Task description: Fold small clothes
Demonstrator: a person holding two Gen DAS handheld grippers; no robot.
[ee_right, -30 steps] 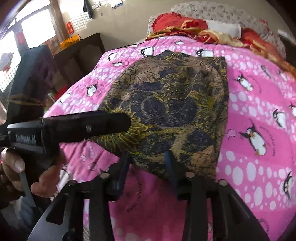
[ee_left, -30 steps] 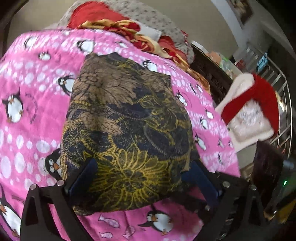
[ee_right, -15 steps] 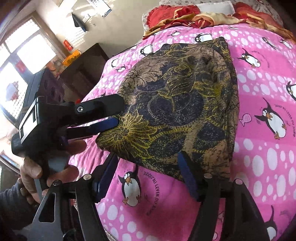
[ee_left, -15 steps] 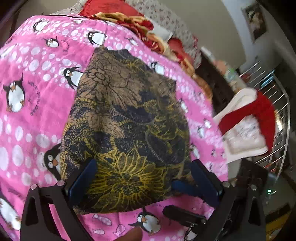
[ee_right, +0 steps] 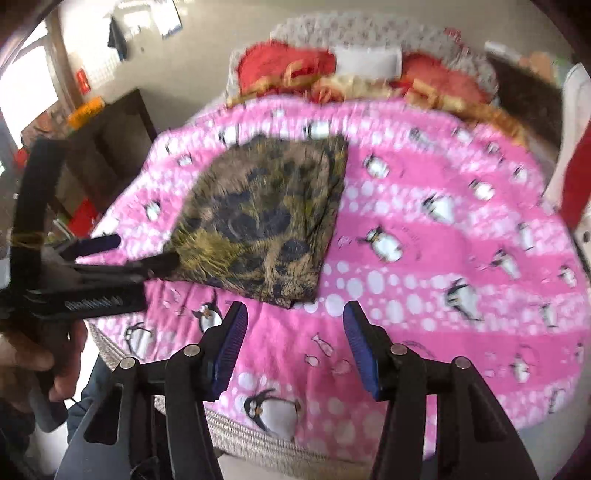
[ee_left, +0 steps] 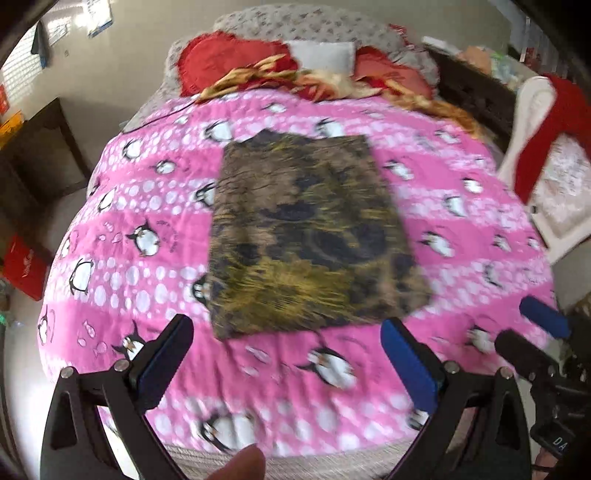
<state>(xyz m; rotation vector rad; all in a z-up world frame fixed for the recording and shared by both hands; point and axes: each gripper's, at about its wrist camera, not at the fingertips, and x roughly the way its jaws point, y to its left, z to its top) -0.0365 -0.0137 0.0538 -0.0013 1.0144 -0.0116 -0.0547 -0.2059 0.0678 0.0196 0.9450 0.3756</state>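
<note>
The room is a bedroom with pale walls, and a bed covered by a pink quilt with white dots and penguins (ee_left: 461, 229) fills most of both views. At the far left a bright window (ee_right: 26, 99) stands beside a dark wooden cabinet (ee_right: 110, 147), and a red box (ee_left: 24, 266) sits on the floor near the bed.

The left gripper (ee_left: 284, 343) hangs above the near edge of the quilt with its jaws wide apart and nothing between them. Its blue pads (ee_left: 410, 365) are clear of the cloth. In the right wrist view this gripper comes in from the left side, and its dark tip is just beside the near left corner of the cloth; whether it touches there I cannot tell, because the picture is blurred.

In the middle of the quilt lies the folded dark cloth with brown and yellow flower pattern (ee_left: 306, 236), flat, in a roughly rectangular shape, with its long side running away from the cameras.

The right gripper (ee_right: 295, 339) is above the quilt, near the front edge of the cloth but apart from it. Its jaws are moderately wide and are closing, with only the quilt seen between them.

At the head of the bed lie red and yellow crumpled fabrics (ee_left: 258, 70) and a grey patterned pillow (ee_left: 314, 26). At the right a white and red garment (ee_left: 550, 147) hangs beside the bed.
</note>
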